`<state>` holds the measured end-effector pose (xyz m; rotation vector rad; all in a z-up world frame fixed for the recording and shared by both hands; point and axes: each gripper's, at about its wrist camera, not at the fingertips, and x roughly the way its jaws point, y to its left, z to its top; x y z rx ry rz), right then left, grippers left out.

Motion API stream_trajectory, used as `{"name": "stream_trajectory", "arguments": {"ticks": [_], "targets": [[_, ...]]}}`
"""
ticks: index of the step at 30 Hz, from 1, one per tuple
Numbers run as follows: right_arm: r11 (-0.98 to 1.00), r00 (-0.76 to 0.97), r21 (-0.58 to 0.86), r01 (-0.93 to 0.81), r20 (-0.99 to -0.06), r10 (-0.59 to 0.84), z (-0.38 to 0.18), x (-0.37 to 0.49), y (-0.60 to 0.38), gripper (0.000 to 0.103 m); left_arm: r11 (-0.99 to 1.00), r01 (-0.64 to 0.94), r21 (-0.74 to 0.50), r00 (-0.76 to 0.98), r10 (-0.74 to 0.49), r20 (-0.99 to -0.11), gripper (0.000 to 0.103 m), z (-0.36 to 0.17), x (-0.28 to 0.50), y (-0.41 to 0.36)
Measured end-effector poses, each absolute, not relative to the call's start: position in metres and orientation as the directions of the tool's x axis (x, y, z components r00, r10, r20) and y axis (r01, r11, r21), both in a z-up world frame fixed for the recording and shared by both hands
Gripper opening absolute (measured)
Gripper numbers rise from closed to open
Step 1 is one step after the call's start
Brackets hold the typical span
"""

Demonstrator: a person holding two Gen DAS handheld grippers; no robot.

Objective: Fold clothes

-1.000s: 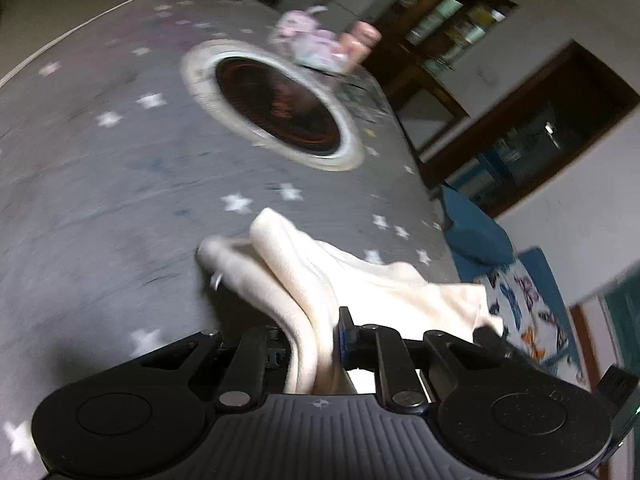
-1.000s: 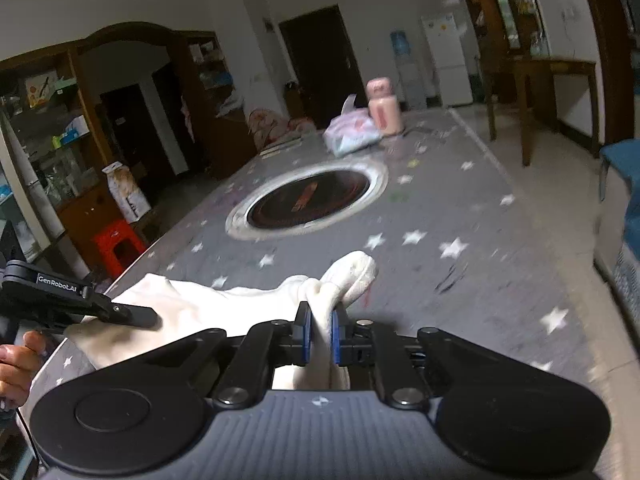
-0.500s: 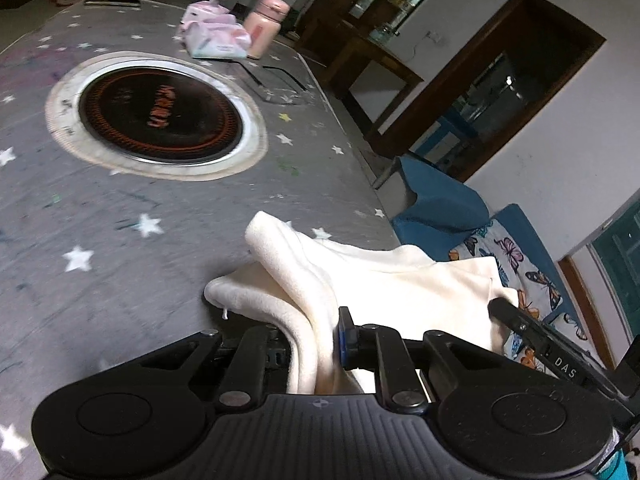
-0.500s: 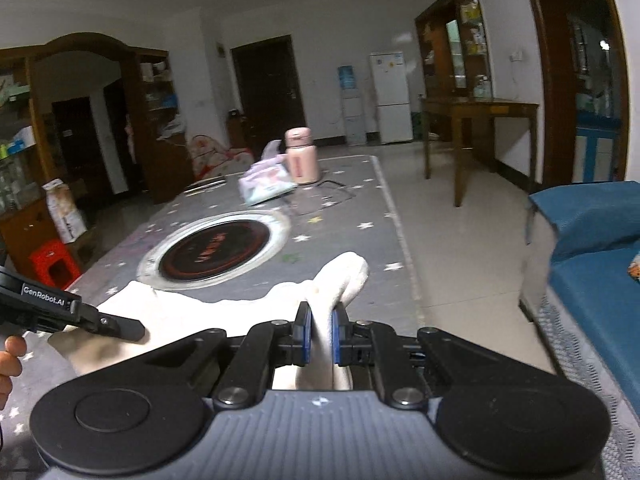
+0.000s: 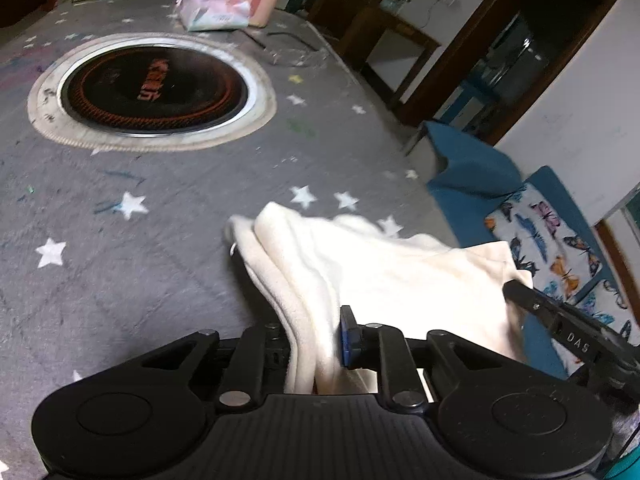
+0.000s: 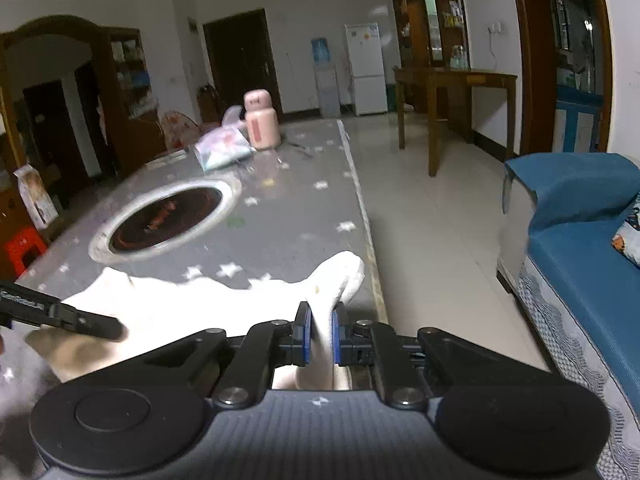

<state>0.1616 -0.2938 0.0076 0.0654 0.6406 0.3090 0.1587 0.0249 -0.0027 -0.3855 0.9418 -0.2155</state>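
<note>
Left hand-held gripper (image 5: pixel 316 344): jaws clamped on a bunched edge of the cream garment (image 5: pixel 384 272). Right hand-held gripper (image 6: pixel 321 334): blue pads pinching another fold of the same garment (image 6: pixel 192 304). Cloth stretched between the two, near the table's edge, over the grey star-print table (image 5: pixel 120 240). Farther out: round black inset burner (image 5: pixel 152 84). Far end: pink bottle (image 6: pixel 261 124) beside a tissue pack (image 6: pixel 224 148). Blue sofa (image 6: pixel 580 240) off to the right.
</note>
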Motion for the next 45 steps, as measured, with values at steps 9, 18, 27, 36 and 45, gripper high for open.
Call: {"name": "stream_trajectory", "arguments": {"ticks": [9,18,27,36,45], "targets": [[0.956,0.784,0.092,-0.277,-0.554,0.281,0.009,0.151,-0.292,0.017,0.921,0.045,-0.387,0.56,-0.344,-0.754,0.028,-0.01,0.157,0.028],[0.907,0.683,0.057,-0.417,-0.64,0.354,-0.019,0.13,-0.267,0.018,0.907,0.108,-0.407,0.494,-0.404,-0.77,0.027,-0.008,0.146,0.036],[0.891,0.65,0.058,-0.45,-0.663,0.371,-0.003,0.116,-0.265,0.022,0.938,0.079,-0.339,0.552,-0.324,-0.769,0.048,0.009,0.144,0.049],[0.886,0.66,0.122,-0.447,-0.624,0.418,0.012,0.152,-0.256,0.022,0.943,0.092,-0.319,0.592,-0.31,-0.744,0.038,0.02,0.163,0.035],[0.903,0.643,0.139,-0.405,-0.66,0.39,-0.014,0.182,-0.246,0.022,0.947,0.084,-0.311,0.572,-0.301,-0.763,0.032,-0.003,0.198,0.013]]}}
